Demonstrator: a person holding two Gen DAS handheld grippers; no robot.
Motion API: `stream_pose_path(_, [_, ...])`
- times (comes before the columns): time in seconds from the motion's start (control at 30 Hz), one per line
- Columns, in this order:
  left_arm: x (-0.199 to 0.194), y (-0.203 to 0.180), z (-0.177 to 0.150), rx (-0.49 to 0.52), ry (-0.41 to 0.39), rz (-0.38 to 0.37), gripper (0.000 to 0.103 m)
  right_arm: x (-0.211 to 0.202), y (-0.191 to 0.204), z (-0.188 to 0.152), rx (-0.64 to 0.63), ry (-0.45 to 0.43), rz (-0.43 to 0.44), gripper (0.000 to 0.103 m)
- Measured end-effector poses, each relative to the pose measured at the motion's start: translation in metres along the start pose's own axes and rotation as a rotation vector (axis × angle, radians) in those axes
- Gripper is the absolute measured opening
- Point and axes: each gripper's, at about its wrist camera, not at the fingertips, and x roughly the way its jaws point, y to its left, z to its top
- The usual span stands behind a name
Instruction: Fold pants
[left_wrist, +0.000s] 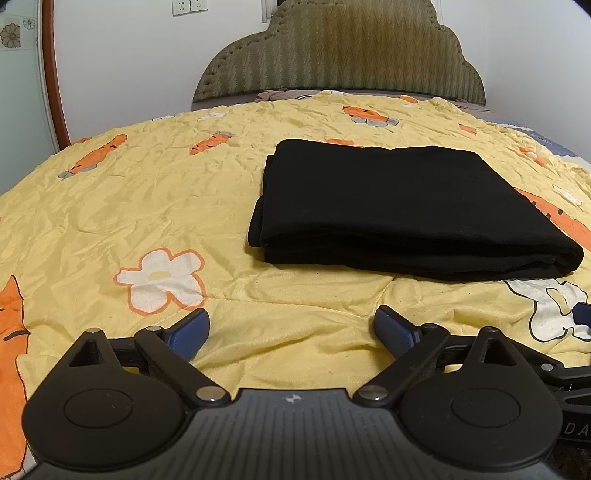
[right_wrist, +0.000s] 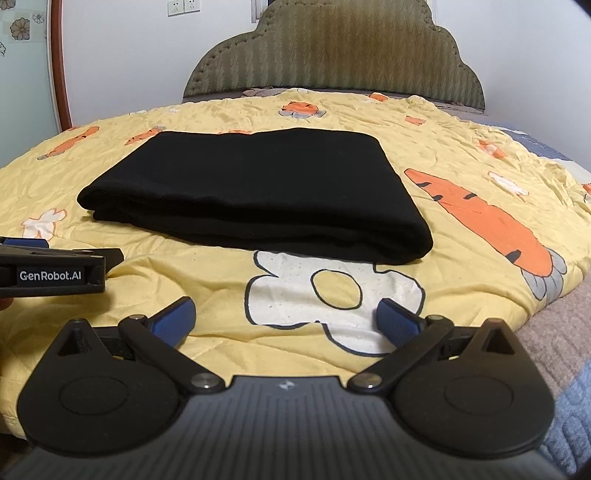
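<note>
On the yellow quilt (left_wrist: 155, 206) printed with orange carrots and white flowers, the black pants (left_wrist: 406, 210) lie folded into a thick, flat rectangle with several layers stacked along the near edge. From the left wrist view the bundle sits to the right of centre, past the fingertips; from the right wrist view it sits left of centre and a little farther off. The left gripper (left_wrist: 291, 328) hovers over bare quilt near the bundle's near edge, its blue-padded jaws spread wide with nothing between them and no contact with the cloth. The right gripper (right_wrist: 286, 319) is likewise wide apart and empty, poised above a large white flower print (right_wrist: 332, 295) that lies just in front of the pants. At the left edge of the right wrist view, the side of the left gripper shows as a black bar with white lettering, near the pants' near left corner but apart from it. Beyond the quilt, at the far end of the bed, a scalloped olive headboard (left_wrist: 340, 48) rises against a white wall (left_wrist: 129, 66), with two sockets (left_wrist: 189, 6) high on the left and a red-brown curved frame (left_wrist: 51, 74) at the far left.
</note>
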Motion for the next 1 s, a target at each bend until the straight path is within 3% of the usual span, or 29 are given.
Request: stream_pose_path(1.0, [0.0014,-0.0003,-0.0006,-0.003,-0.004,0.004,0.1,-0.0003,0.0014,-0.0048,-0.006,-0.036,0.011,0.103])
